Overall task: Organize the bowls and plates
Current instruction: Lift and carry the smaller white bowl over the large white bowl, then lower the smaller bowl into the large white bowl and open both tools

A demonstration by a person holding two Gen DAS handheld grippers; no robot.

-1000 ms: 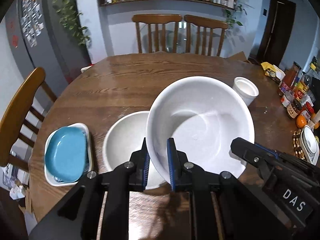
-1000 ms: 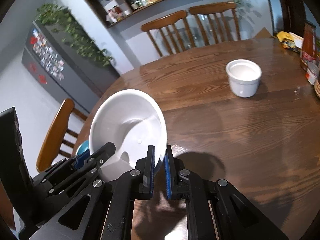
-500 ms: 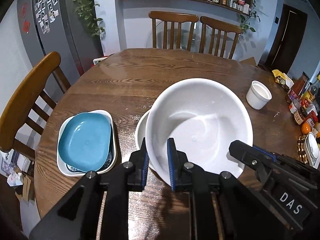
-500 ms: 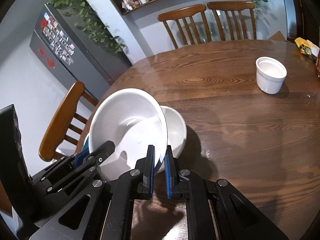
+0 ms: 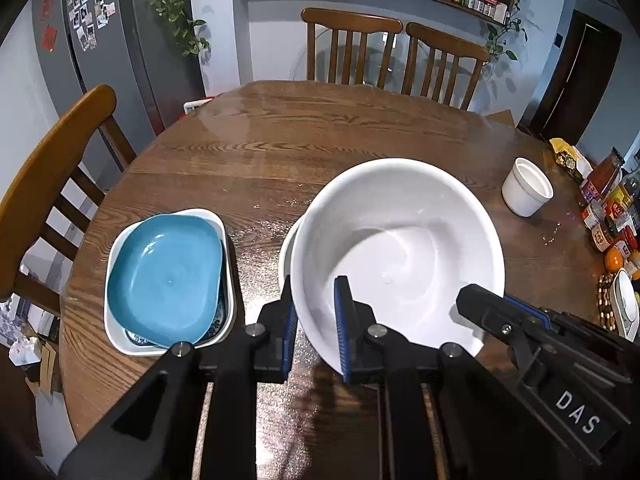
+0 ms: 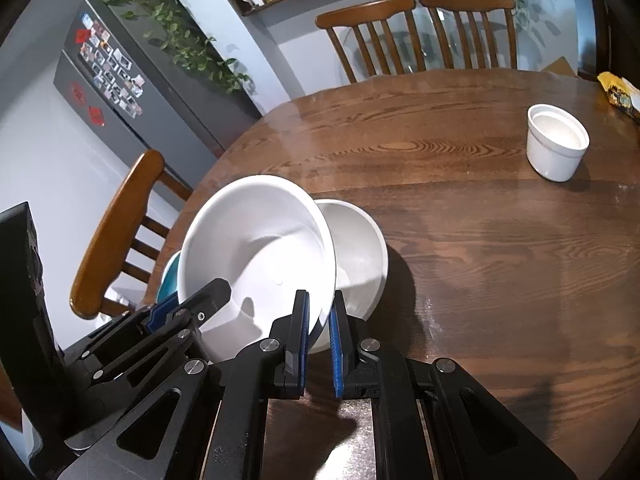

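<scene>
A large white bowl (image 5: 400, 248) hangs tilted over the table, held at its near rim from both sides. My left gripper (image 5: 314, 320) is shut on the rim's left part, one pad inside the bowl and one outside. My right gripper (image 6: 319, 320) is shut on the rim's right part in the same way. A smaller white bowl (image 6: 356, 248) stands on the table directly under the large one, mostly covered in the left wrist view. To the left, a blue plate (image 5: 164, 276) lies in a white square dish (image 5: 116, 332).
A white ramekin (image 5: 526, 192) stands alone at the right of the round wooden table (image 5: 320, 132). Jars, bottles and an orange (image 5: 612, 260) crowd the right edge. Wooden chairs stand at the far side and at the left (image 5: 52, 168).
Both grippers carried the large bowl leftward and slightly down; it now covers most of the smaller bowl. The blue plate and its dish came nearer in the left wrist view.
</scene>
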